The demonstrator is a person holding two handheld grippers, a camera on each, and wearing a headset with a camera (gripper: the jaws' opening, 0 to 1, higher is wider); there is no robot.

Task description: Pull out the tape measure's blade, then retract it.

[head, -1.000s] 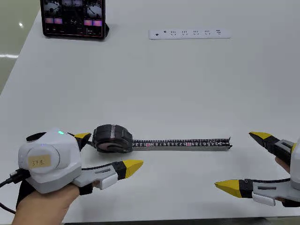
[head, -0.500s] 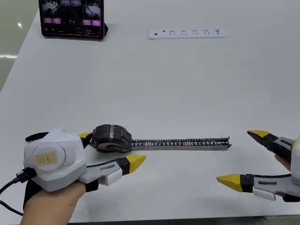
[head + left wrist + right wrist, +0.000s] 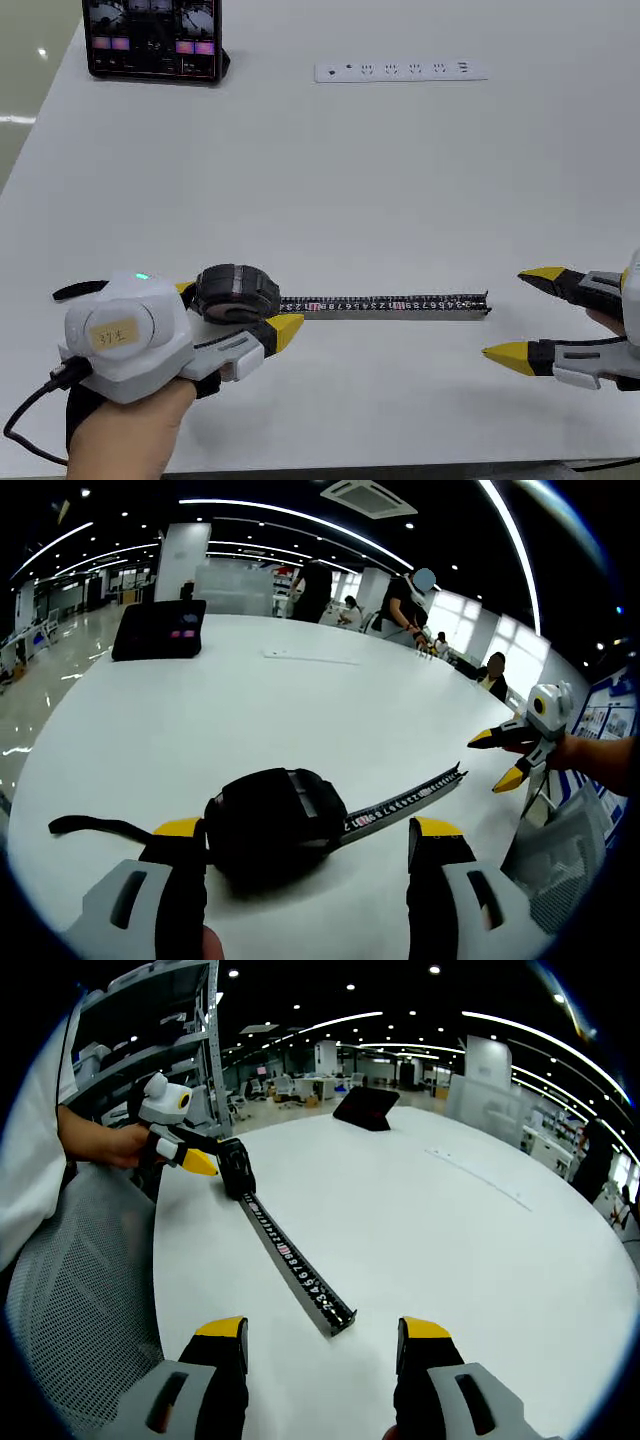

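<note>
Tape measure (image 3: 238,294): black case, lying on the white table (image 3: 400,180) at the near left.
Blade (image 3: 385,304): drawn out flat along the table, running from the case toward the right, numbers up.
Left gripper (image 3: 308,830): jaws spread wide with the case between them. One yellow tip sits against the far side of the case. The other sits just beside where the blade leaves the case, and the left gripper view shows a gap there.
Right gripper (image 3: 525,313): jaws wide apart and holding nothing. It hangs near the table, and the blade's end lies at the mouth of the jaws, touched by neither.
Strap (image 3: 95,827): black, trailing from the case on the side away from the blade.
Tablet (image 3: 155,38): propped at the far left, screen lit.
Power strip (image 3: 400,71): white, lying at the far side, well apart from the tape measure.
</note>
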